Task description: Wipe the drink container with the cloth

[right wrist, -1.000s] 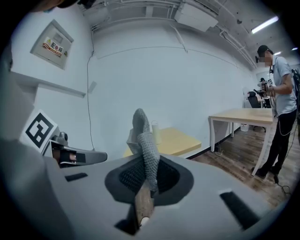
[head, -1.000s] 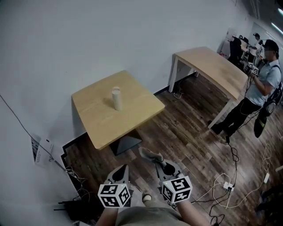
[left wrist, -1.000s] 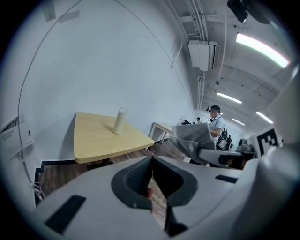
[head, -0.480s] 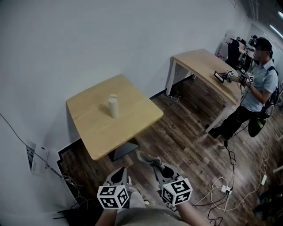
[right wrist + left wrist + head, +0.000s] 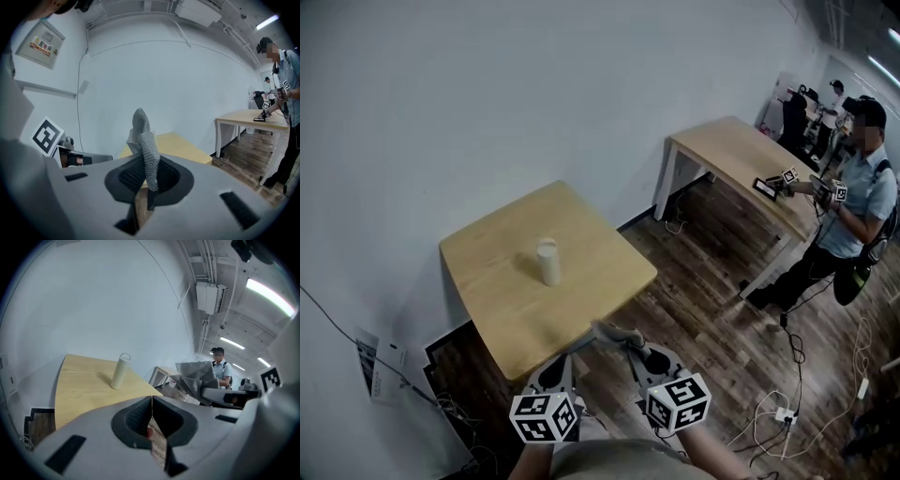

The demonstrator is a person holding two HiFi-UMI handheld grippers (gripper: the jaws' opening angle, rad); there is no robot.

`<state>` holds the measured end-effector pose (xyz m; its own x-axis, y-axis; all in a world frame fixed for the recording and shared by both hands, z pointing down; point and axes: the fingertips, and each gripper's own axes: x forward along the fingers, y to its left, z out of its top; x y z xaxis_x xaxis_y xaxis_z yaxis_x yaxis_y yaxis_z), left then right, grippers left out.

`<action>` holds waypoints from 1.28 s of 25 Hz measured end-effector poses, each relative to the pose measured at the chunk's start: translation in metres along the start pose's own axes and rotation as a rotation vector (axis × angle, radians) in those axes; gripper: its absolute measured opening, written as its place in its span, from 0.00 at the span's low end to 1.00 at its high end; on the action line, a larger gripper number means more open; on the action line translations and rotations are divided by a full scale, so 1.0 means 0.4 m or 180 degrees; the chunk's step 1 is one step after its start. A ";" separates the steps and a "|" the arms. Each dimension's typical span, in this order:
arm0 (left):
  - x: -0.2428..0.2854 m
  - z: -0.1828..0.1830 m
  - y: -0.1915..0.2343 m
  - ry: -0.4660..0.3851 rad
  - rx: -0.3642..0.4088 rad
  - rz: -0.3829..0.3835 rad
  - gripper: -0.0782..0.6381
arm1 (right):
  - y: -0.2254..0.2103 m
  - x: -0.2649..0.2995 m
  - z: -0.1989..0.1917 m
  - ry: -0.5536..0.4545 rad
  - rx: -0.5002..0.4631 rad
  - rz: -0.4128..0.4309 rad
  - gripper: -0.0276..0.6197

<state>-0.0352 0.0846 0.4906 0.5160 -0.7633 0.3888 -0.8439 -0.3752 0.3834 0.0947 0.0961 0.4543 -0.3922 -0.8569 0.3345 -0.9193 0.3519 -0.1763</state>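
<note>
— On the small table [image 5: 492, 281], near its middle, found the drink container [image 5: 547, 262] standing upright, pale, with a loop at its top.
— Touched by anything?
— No. Sat well apart from the left gripper [image 5: 151, 404] and the right gripper [image 5: 148, 180].
— Where held, those two?
— Low and side by side, close to the table's near edge, above the dark wood floor [image 5: 703, 291].
— And the left one's jaws?
— Pressed together, pad against pad, empty.
— The right one's?
— Clamped on the cloth [image 5: 143, 136]. Gripped the grey knitted fabric at its lower end and left the rest sticking up above the jaws in a loose fold.
— Seen from the left gripper view too?
— Yes, as a crumpled grey bunch to the right of the container.
— Anything else around?
— Backed by a plain white wall [image 5: 487, 112]. Off to the right, noticed a longer table [image 5: 741, 150] and a person [image 5: 853, 206] standing beside it with marker cubes in hand. Also spotted white cables [image 5: 783, 398] on the floor on that side.
</note>
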 end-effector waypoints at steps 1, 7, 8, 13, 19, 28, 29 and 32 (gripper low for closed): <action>0.011 0.011 0.013 0.0003 -0.0003 -0.0003 0.11 | -0.002 0.019 0.007 0.0005 0.0007 -0.0007 0.07; 0.069 0.069 0.095 0.0026 -0.0019 -0.0013 0.11 | -0.004 0.123 0.040 0.0017 0.0048 -0.0038 0.07; 0.078 0.080 0.109 0.0029 -0.0010 -0.0020 0.11 | -0.002 0.141 0.047 0.0013 0.0051 -0.0045 0.07; 0.118 0.121 0.175 0.0032 0.0012 -0.0049 0.11 | 0.004 0.219 0.072 -0.0031 0.0066 -0.0080 0.07; 0.130 0.148 0.234 0.0011 0.0015 -0.0007 0.11 | 0.007 0.278 0.104 -0.0109 -0.0019 -0.0138 0.07; 0.129 0.140 0.297 -0.0001 -0.0113 0.0281 0.11 | 0.043 0.405 0.126 -0.0078 -0.0398 0.0004 0.07; 0.132 0.142 0.305 -0.0018 -0.0134 0.0328 0.11 | 0.044 0.427 0.126 -0.0064 -0.0445 0.0019 0.07; 0.143 0.147 0.333 -0.0075 -0.0214 0.0499 0.11 | 0.045 0.497 0.109 0.0018 -0.0518 0.0078 0.07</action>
<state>-0.1268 -0.0400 0.5146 0.3746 -0.8221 0.4288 -0.9017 -0.2151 0.3751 0.0016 -0.0842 0.4774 -0.4142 -0.8454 0.3371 -0.9026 0.4293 -0.0323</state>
